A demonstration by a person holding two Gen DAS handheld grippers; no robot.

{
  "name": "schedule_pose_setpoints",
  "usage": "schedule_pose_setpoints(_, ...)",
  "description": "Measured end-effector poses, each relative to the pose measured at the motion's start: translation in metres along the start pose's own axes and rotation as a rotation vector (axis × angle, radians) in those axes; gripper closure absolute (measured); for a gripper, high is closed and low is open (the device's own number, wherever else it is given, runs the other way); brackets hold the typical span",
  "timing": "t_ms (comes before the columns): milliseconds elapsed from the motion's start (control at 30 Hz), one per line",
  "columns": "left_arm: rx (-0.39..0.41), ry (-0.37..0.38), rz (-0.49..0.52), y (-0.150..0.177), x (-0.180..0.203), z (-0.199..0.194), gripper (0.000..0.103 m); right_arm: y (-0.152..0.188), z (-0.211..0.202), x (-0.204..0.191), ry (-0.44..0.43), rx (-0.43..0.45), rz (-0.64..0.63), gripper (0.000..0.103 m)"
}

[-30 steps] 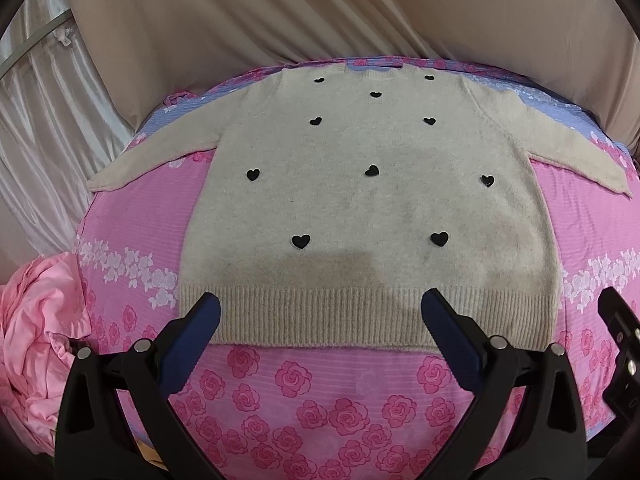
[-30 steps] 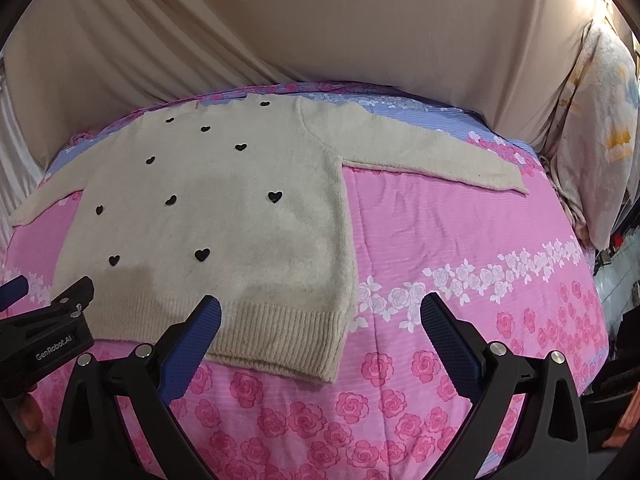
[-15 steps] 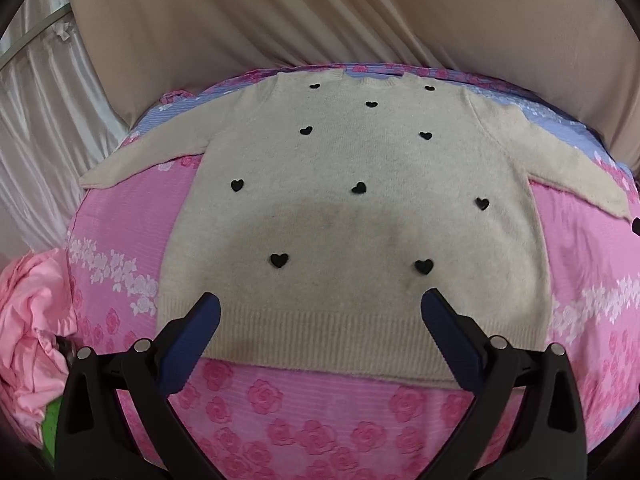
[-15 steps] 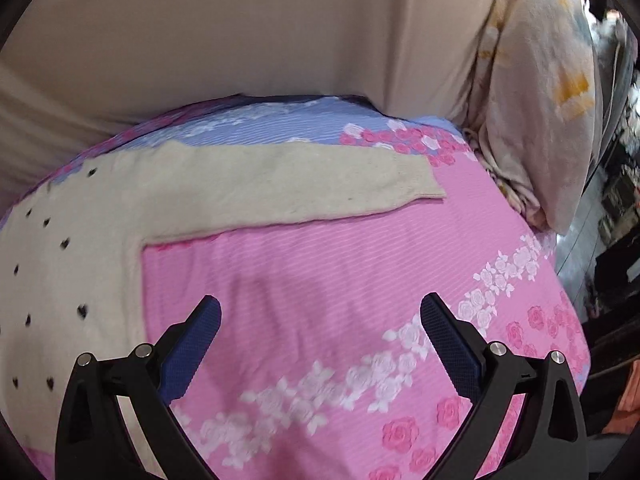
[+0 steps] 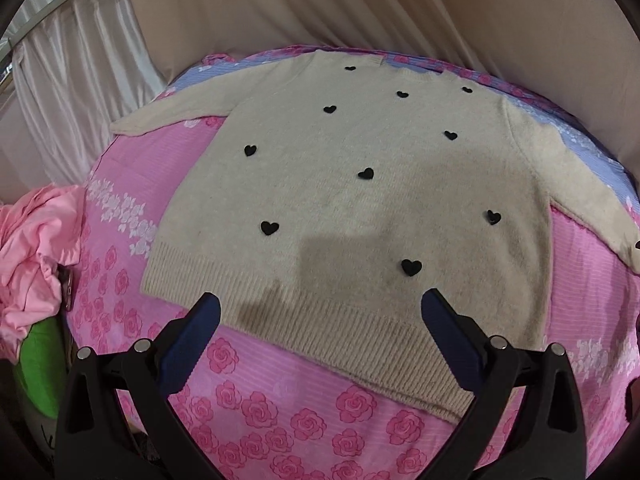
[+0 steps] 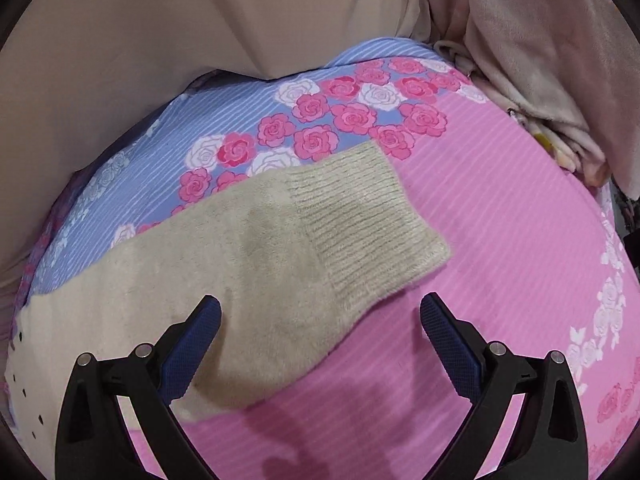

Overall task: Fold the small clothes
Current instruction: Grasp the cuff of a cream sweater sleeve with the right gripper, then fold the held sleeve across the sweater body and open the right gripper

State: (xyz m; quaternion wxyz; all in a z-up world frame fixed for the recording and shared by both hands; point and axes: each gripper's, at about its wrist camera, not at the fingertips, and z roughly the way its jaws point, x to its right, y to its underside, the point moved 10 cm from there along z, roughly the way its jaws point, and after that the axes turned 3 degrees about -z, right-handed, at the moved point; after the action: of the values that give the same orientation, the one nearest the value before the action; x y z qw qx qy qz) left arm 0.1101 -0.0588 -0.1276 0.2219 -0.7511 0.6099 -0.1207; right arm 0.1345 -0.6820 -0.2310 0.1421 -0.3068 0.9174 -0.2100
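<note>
right gripper (image 6: 320,320) nearer sleeve cuff (image 6: 360,224), open

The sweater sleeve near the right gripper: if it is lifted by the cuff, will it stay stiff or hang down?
The sleeve is soft fuzzy knit lying flat, so it would probably droop. Its ribbed cuff looks thicker and may give a firmer hold. The sweater body would likely drag along on the bedsheet.
</note>
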Motion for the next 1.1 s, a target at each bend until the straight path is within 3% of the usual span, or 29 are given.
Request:
schedule_pose_setpoints(100,-0.011,-0.014,-0.02,0.005,-0.004,-0.001,0.005,-0.003,0.002,-0.006,-0.03,0.062,0.001,0.041)
schedule_pose_setpoints(167,-0.013,-0.017,-0.02,0.005,-0.006,0.0,0.005,-0.003,-0.001,-0.014,-0.049,0.068,-0.025,0.089)
schedule_pose_setpoints(233,-0.019,-0.004,-0.015,0.003,-0.008,0.004,0.005,-0.003,-0.01,-0.025,-0.098,0.073,-0.024,0.09)
schedule_pose_setpoints(367,-0.025,0.031,-0.021,-0.01,-0.014,0.014,0.005,-0.014,-0.075,-0.078,-0.195,0.18,-0.088,0.091)
schedule_pose_setpoints(500,-0.004,0.086,-0.032,-0.032,-0.029,0.019,0.005,-0.016,-0.154,-0.185,-0.36,0.262,-0.202,0.091)
schedule_pose_setpoints(600,0.003,0.119,-0.061,-0.049,-0.051,0.024,0.005,0.005,-0.206,-0.289,-0.477,0.295,-0.322,0.091)
schedule_pose_setpoints(733,0.023,0.141,-0.1,-0.071,-0.094,0.032,0.005,0.066,-0.237,-0.429,-0.604,0.27,-0.468,0.091)
schedule_pose_setpoints(867,0.033,0.135,-0.131,-0.089,-0.143,0.046,0.005,0.156,-0.219,-0.548,-0.64,0.175,-0.613,0.09)
schedule_pose_setpoints(900,0.031,0.134,-0.138,-0.093,-0.155,0.05,0.005,0.177,-0.211,-0.569,-0.64,0.151,-0.642,0.089)
schedule_pose_setpoints(967,0.016,0.139,-0.154,-0.102,-0.18,0.064,0.005,0.228,-0.183,-0.606,-0.613,0.076,-0.729,0.078)
schedule_pose_setpoints(1033,0.006,0.148,-0.177,-0.112,-0.201,0.078,0.005,0.275,-0.153,-0.628,-0.569,-0.014,-0.816,0.057)
schedule_pose_setpoints(1100,-0.007,0.171,-0.217,-0.126,-0.221,0.094,0.005,0.31,-0.13,-0.632,-0.486,-0.041,-0.894,0.057)
